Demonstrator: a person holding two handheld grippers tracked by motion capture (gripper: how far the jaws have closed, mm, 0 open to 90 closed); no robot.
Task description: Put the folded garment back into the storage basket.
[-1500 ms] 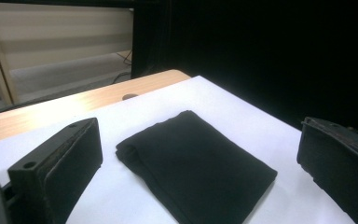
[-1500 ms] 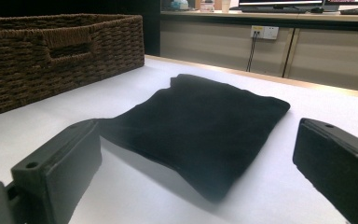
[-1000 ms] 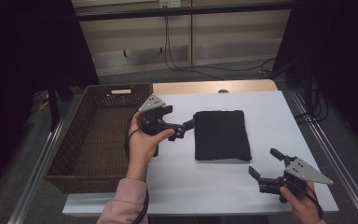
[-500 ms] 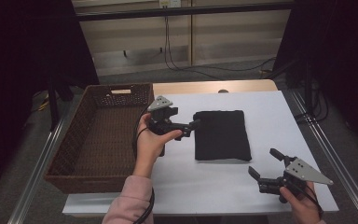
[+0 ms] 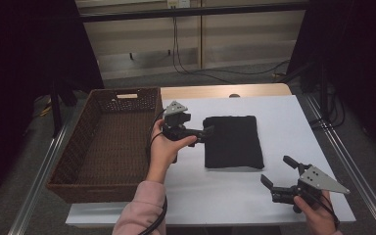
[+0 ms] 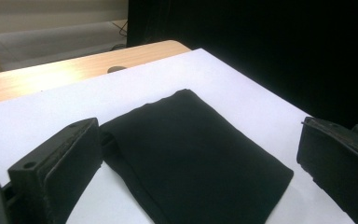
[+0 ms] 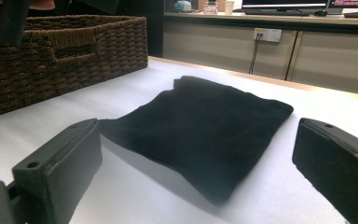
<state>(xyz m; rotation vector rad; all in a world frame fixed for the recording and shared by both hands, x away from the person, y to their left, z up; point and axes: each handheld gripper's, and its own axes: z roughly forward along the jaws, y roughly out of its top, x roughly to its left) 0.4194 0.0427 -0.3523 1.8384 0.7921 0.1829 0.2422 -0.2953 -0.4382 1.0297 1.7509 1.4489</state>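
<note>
The folded black cloth (image 5: 233, 142) is lying flat at the middle of the white desk (image 5: 284, 112), right of the wicker basket (image 5: 103, 142). The left claw (image 5: 206, 133) is standing open at the cloth's left edge. The right claw (image 5: 277, 172) is waiting open, near-right, apart from the cloth. Recommendation: keep the lower jaw low so it slides under every layer before closing.

A black folded cloth (image 5: 233, 141) lies flat on the white tabletop (image 5: 293, 122), about midway between its left and right edges and nearer the far edge than the near one. It forms a neat rectangle, long sides running from far to near. Its fabric (image 6: 191, 154) is matte and smooth, layered folds showing along its left edge.
</note>
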